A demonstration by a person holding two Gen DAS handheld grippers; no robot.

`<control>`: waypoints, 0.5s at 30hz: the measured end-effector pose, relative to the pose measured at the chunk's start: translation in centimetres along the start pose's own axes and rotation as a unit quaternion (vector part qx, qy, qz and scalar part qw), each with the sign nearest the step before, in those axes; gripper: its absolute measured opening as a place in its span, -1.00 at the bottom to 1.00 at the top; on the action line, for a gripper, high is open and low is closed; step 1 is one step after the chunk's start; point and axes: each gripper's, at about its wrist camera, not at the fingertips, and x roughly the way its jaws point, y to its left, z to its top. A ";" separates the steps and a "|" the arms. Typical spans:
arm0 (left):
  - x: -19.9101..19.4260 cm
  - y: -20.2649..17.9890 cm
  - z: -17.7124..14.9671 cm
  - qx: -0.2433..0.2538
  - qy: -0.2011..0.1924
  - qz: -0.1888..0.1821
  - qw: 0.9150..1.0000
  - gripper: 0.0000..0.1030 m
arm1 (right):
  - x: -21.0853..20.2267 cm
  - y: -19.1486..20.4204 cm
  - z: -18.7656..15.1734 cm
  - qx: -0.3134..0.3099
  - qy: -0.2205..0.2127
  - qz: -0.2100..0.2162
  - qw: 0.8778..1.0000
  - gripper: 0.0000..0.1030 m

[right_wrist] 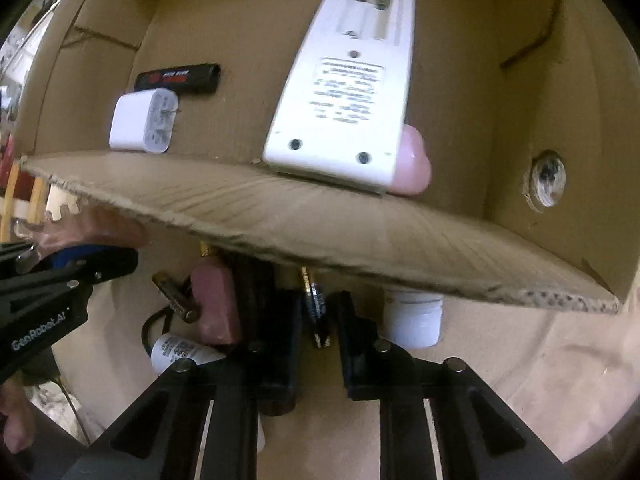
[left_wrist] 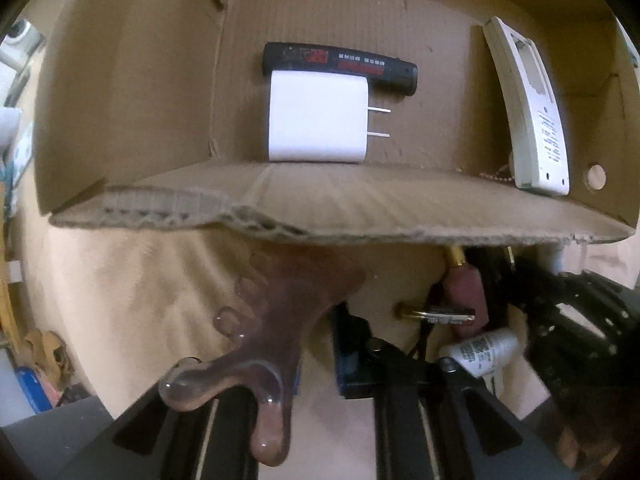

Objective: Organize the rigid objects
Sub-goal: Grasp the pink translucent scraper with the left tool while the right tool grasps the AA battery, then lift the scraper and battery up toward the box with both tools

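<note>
A cardboard box (left_wrist: 360,208) holds a white wall charger (left_wrist: 316,116), a black stick-shaped device (left_wrist: 340,66) and a white remote lying face down (left_wrist: 528,108). The box (right_wrist: 280,208) also shows in the right wrist view with the charger (right_wrist: 142,126), the black device (right_wrist: 180,78), the remote (right_wrist: 344,92) and a pink object (right_wrist: 414,164) under it. My left gripper (left_wrist: 316,364) is shut on a translucent brown scraping tool (left_wrist: 276,324), held in front of the box. My right gripper (right_wrist: 320,328) stands open around a thin black-and-gold object (right_wrist: 314,296) below the front wall.
In front of the box on the beige cloth (left_wrist: 132,300) lie a pink bottle (right_wrist: 216,304), a small white labelled bottle (right_wrist: 180,352), a white cap (right_wrist: 412,316) and a gold clip (left_wrist: 436,314). The right gripper's body (left_wrist: 580,320) sits at the left view's right side.
</note>
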 end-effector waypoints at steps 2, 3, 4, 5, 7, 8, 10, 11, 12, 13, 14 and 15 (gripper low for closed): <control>-0.2 0.1 -0.1 0.002 -0.003 0.002 1.000 -0.96 | -0.4 0.0 -0.1 -0.002 -0.004 0.003 1.000 -0.78; -0.4 0.2 -0.2 0.000 -0.005 0.000 1.000 -0.97 | -0.6 0.0 -0.2 -0.002 -0.005 0.008 1.000 -0.79; -0.5 0.3 -0.2 -0.002 -0.007 -0.001 1.000 -0.98 | -0.8 -0.2 -0.4 -0.001 -0.005 0.015 1.000 -0.79; -0.8 0.5 -0.4 -0.002 -0.010 -0.001 1.000 -0.98 | -1.0 -0.5 -0.6 0.001 -0.006 0.020 1.000 -0.79; -1.5 0.6 -0.8 -0.001 -0.021 0.007 1.000 -0.98 | -1.7 -1.0 -0.9 0.006 -0.013 0.024 1.000 -0.79; -1.8 0.9 -1.2 -0.002 -0.025 0.007 1.000 -0.98 | -2.1 -1.0 -0.5 0.008 -0.016 0.026 0.999 -0.79; -3.3 1.1 -1.4 -0.003 -0.035 0.006 0.999 -0.98 | -3.0 -1.3 -0.6 0.012 -0.025 0.030 0.999 -0.79; -3.7 1.0 -1.7 -0.002 -0.040 0.007 0.999 -0.98 | -3.4 -1.4 -0.8 0.015 -0.029 0.031 0.999 -0.79; -4.2 1.1 -2.1 0.000 -0.046 0.008 0.999 -0.98 | -3.9 -1.6 -1.0 0.017 -0.033 0.034 0.999 -0.79; -4.9 1.1 -2.5 0.003 -0.055 0.011 0.998 -0.98 | -4.9 -1.6 -1.4 0.019 -0.039 0.036 0.998 -0.79; -5.3 0.4 -2.8 0.004 -0.062 0.013 0.998 -0.98 | -5.6 -1.8 -1.6 0.019 -0.045 0.037 0.998 -0.79; -5.8 0.5 -3.1 0.004 -0.069 0.012 0.998 -0.98 | -6.2 -1.8 -1.9 0.020 -0.051 0.038 0.998 -0.79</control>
